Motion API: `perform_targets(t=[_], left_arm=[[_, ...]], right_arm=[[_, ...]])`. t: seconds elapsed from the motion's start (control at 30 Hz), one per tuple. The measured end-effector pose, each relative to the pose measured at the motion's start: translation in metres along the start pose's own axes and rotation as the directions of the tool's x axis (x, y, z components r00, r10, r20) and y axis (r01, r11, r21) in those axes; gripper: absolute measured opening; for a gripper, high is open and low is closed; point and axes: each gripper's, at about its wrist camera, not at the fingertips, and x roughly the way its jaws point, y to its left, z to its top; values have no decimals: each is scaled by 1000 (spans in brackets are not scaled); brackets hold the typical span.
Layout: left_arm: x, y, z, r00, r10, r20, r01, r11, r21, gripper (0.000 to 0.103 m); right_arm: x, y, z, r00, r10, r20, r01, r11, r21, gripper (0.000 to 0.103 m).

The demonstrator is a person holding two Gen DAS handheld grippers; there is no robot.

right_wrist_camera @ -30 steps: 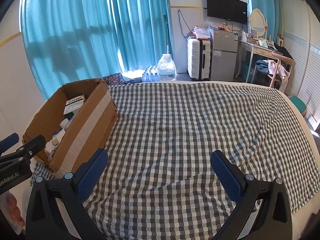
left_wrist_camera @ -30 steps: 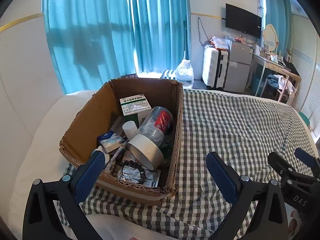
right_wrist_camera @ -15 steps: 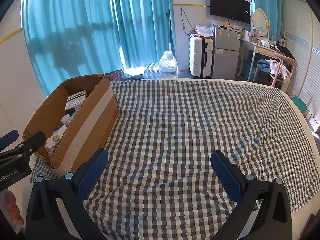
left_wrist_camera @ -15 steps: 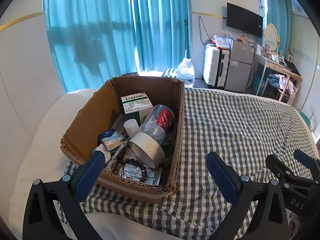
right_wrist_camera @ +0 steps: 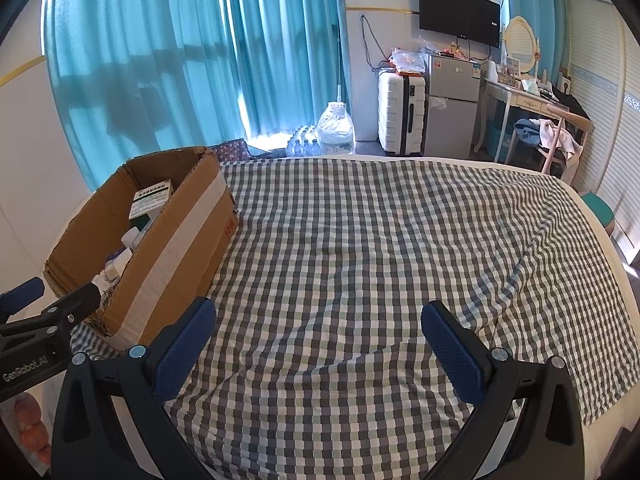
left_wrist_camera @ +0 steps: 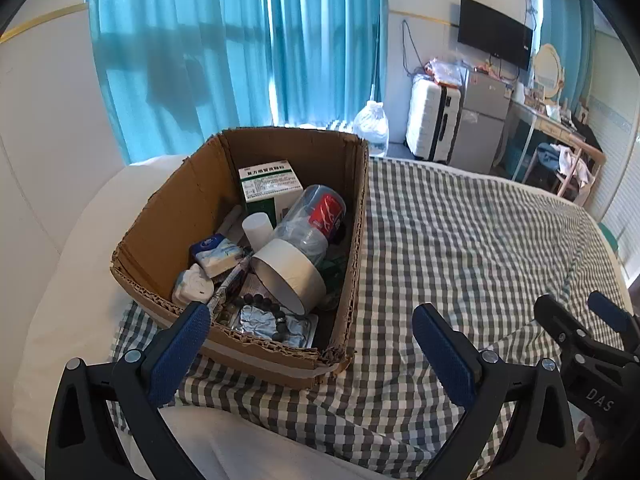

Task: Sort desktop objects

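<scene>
An open cardboard box sits on the checked cloth at the left; it also shows in the right wrist view. Inside lie a green-and-white medicine box, a clear jar with a red label, a white tape roll, a tissue pack, a dark bead bracelet and foil blister packs. My left gripper is open and empty, just before the box's near wall. My right gripper is open and empty above bare cloth, right of the box.
The checked cloth covers a white table. Behind stand teal curtains, a large water bottle, a white suitcase, a small fridge and a desk with a chair.
Both grippers have drawn back and risen slightly, so the box sits a little lower and farther in view. Both stay open and empty.
</scene>
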Motion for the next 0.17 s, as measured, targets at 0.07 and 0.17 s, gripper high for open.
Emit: perform_targets(t=[0.07, 0.17], left_arm=[[-4, -3, 0, 1000, 5, 18, -5, 1000, 15, 103], [-9, -6, 1, 999, 8, 34, -9, 999, 31, 103]], right_arm=[[1, 0, -1, 1000, -2, -5, 2, 1000, 2, 103], [4, 0, -1, 1000, -1, -14, 1, 1000, 8, 103]])
